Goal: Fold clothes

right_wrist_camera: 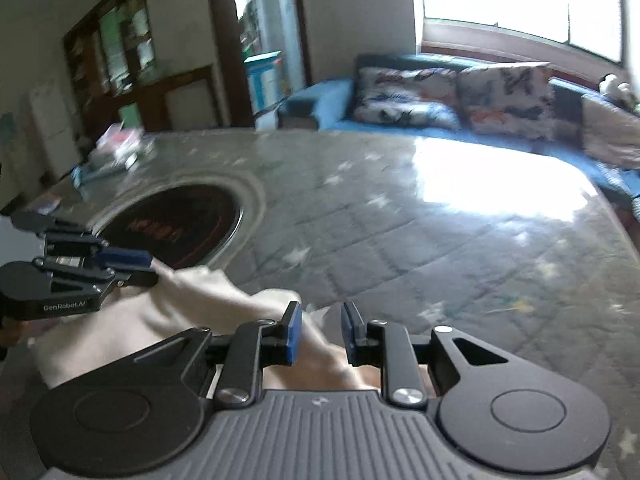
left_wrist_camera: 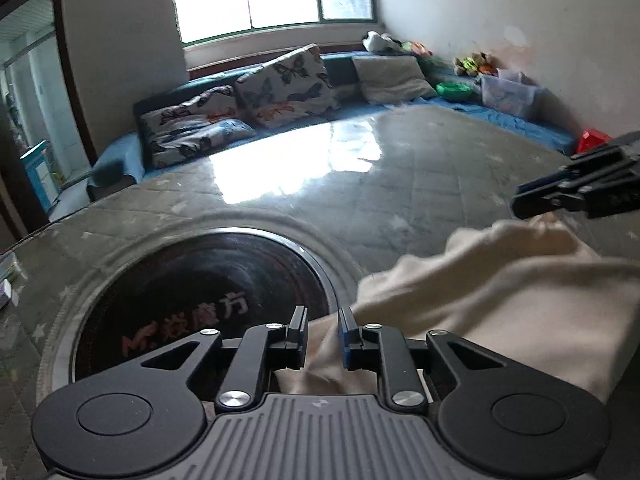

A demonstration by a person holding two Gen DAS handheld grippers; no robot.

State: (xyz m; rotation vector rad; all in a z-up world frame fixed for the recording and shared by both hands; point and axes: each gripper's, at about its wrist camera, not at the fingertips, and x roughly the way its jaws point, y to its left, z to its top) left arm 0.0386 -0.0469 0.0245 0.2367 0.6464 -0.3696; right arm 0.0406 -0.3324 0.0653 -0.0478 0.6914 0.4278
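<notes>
A cream garment (left_wrist_camera: pixel 500 292) lies bunched at the near edge of a table with a grey quilted cover (left_wrist_camera: pixel 360 200). My left gripper (left_wrist_camera: pixel 323 320) is over the garment's left end. Its jaws stand a little apart, and cloth shows in the gap without being pinched. My right gripper (right_wrist_camera: pixel 322 316) is at the other end of the garment (right_wrist_camera: pixel 160 312), open the same way, with cream cloth between the blue pads (right_wrist_camera: pixel 294 332). Each gripper shows in the other's view: the right one (left_wrist_camera: pixel 520 196) at the right edge, the left one (right_wrist_camera: pixel 140 268) at the left, both at the cloth's upper edge.
A round dark cooktop (left_wrist_camera: pixel 200 300) is set into the table just left of the garment. Loose packets (right_wrist_camera: pixel 120 144) lie on the table's far left corner. Behind the table runs a blue sofa with butterfly cushions (left_wrist_camera: pixel 280 84), a clear box (left_wrist_camera: pixel 506 94) and toys under a window.
</notes>
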